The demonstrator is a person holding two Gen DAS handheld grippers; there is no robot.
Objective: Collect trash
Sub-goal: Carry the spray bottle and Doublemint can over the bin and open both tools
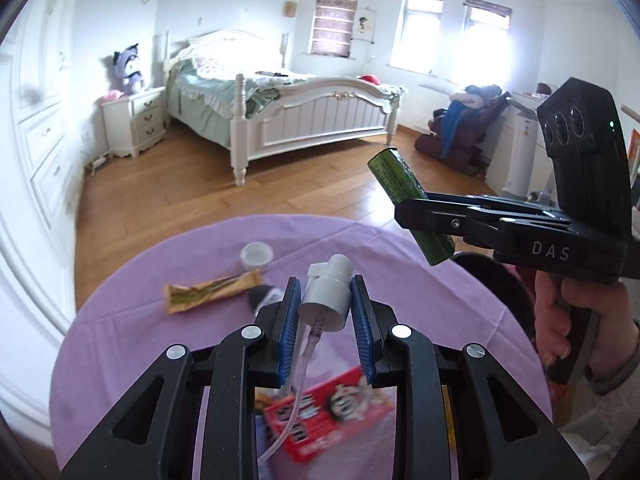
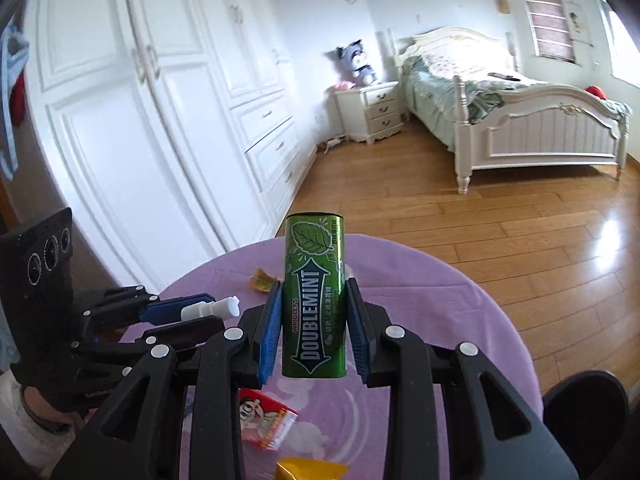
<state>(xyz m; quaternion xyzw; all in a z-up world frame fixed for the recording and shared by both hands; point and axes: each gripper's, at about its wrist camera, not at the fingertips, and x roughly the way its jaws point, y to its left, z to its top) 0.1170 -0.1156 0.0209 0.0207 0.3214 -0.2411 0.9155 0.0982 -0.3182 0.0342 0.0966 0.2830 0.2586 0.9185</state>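
My left gripper (image 1: 325, 285) is shut on a grey spray pump head (image 1: 326, 296), whose clear tube hangs down between the fingers. My right gripper (image 2: 313, 286) is shut on a green Doublemint tin (image 2: 314, 292), held upright above the round table in a purple cloth (image 2: 440, 320). In the left wrist view the right gripper (image 1: 412, 208) comes in from the right with the tin (image 1: 394, 176) tilted. In the right wrist view the left gripper (image 2: 200, 314) shows at the left with the pump (image 2: 212, 308). On the cloth lie a brown wrapper (image 1: 212, 290), a white cap (image 1: 257, 255) and a red packet (image 1: 332, 412).
An orange wrapper (image 2: 262, 280) and a yellow packet (image 2: 310, 470) also lie on the table. A dark rounded thing (image 2: 584, 408) stands by the table's right edge. Beyond are wood floor (image 2: 480, 220), a white bed (image 1: 304, 120), a nightstand (image 1: 136, 120) and wardrobes (image 2: 140, 120).
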